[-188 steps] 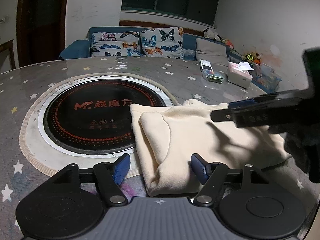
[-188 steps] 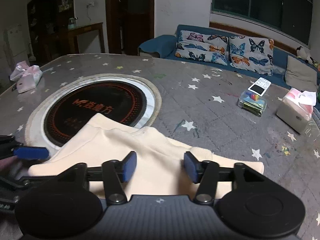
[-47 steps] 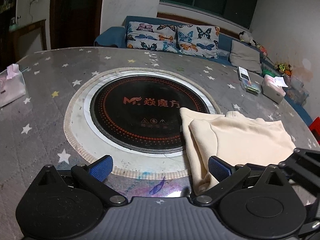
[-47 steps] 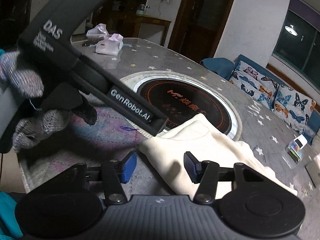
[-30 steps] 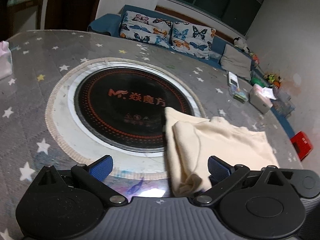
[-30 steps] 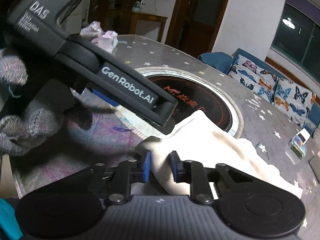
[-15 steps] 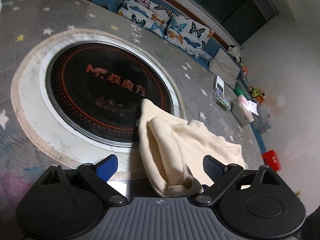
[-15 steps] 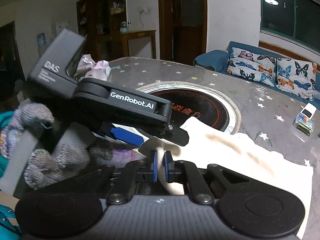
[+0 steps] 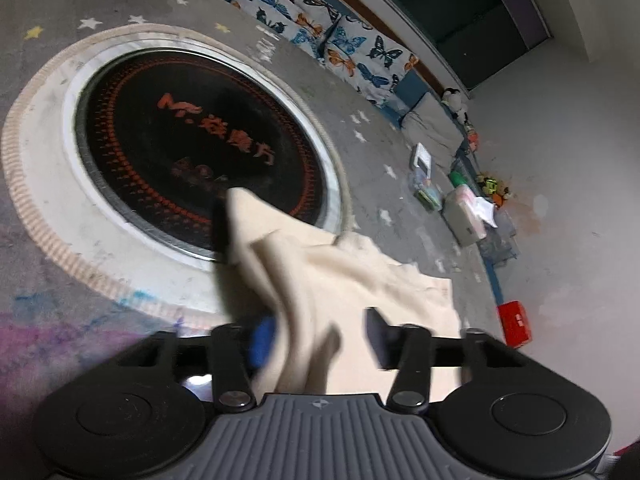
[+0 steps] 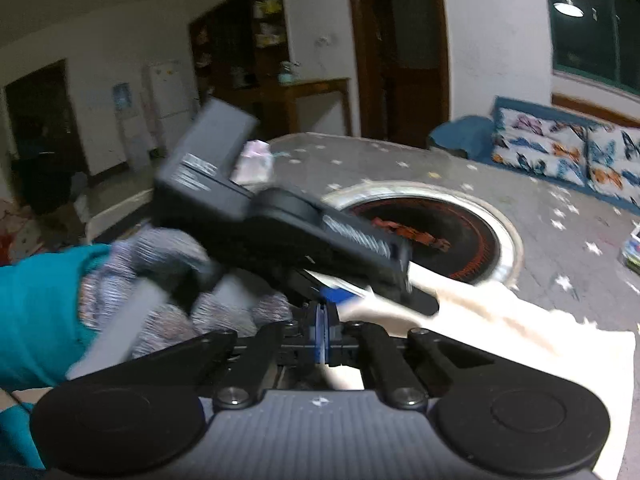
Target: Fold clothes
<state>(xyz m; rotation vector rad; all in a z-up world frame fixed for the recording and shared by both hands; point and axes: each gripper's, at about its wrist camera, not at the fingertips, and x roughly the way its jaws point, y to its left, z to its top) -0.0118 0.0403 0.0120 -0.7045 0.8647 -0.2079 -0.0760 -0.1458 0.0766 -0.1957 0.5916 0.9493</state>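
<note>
The cream garment point(image 9: 360, 280) lies partly bunched on the counter point(image 9: 360, 128), beside the black hob point(image 9: 192, 140). Its near edge is pinched by the right hand-held gripper point(image 10: 322, 334); the left hand-held gripper point(image 9: 320, 336) is spread around a fold. Cloth could slip from the thin pinch, spoiling the fold.

Grey star-patterned surface point(image 9: 360, 128) with round black induction cooktop point(image 9: 192, 152) set in; butterfly-print cushions point(image 9: 332, 28) on blue sofa behind; tissue box point(image 9: 466, 216) near far edge; red box point(image 9: 516, 322) on floor.
</note>
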